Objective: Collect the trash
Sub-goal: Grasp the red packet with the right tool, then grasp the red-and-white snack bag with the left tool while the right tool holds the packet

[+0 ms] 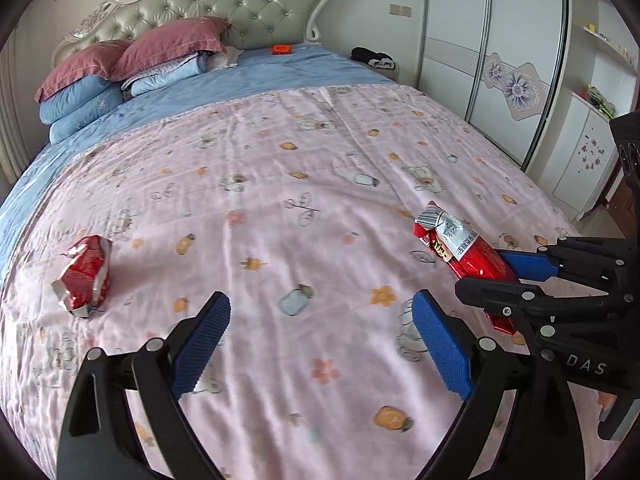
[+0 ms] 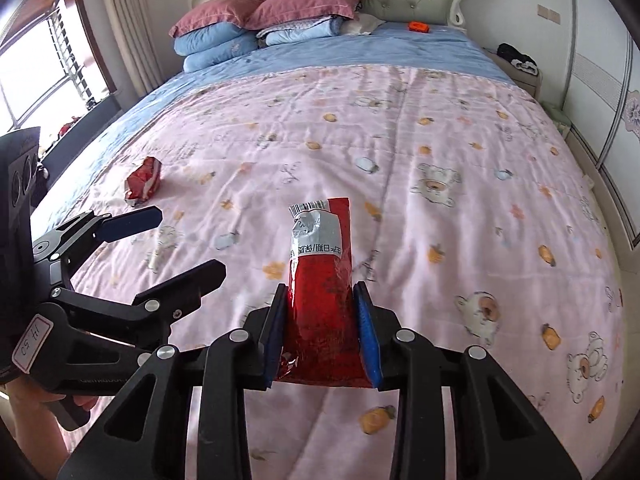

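Note:
A long red snack wrapper (image 2: 322, 276) with a silver barcode end is clamped between my right gripper's (image 2: 322, 304) blue pads, just above the pink quilt. It also shows in the left wrist view (image 1: 460, 252), held by the right gripper (image 1: 508, 276). A crumpled red wrapper (image 1: 84, 276) lies on the quilt at the left; it shows in the right wrist view (image 2: 143, 179) too. My left gripper (image 1: 322, 312) is open and empty over the quilt, to the right of the crumpled wrapper; it also shows in the right wrist view (image 2: 180, 240).
The bed's pink patterned quilt (image 1: 304, 184) fills the view. Pillows and folded bedding (image 1: 120, 68) are stacked at the headboard. A small orange object (image 1: 281, 49) lies near them. A wardrobe (image 1: 500, 48) stands right; a window (image 2: 36, 64) is left.

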{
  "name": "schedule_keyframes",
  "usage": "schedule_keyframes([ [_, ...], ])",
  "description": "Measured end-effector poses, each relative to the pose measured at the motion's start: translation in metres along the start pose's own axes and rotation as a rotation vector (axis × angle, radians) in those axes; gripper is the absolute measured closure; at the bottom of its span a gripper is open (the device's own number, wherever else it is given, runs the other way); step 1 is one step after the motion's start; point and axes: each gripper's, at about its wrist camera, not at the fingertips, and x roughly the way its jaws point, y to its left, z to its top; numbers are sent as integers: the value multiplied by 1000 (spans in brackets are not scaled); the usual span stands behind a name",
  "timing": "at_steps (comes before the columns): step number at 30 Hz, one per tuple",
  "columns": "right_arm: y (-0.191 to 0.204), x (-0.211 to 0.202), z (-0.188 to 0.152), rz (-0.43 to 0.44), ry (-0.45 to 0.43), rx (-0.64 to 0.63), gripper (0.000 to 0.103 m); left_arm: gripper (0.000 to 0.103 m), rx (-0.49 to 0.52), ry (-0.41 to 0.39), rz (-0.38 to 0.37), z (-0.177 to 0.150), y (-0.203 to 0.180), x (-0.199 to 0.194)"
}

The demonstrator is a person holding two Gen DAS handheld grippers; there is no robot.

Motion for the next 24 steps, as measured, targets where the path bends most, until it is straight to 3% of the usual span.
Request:
schedule_keyframes([
  [5,42,24,19,39,3,-26,71,9,-30,8,73,-6,62,-9],
  [12,67,60,45,77,16,-2,71,9,-67,-19,147,-13,134,-15],
  [19,78,88,56,87,23,0,71,8,-29,-34,208,-3,175,2],
  [24,79,101,58,101,24,0,70,5,2,31,154,11,189,36],
])
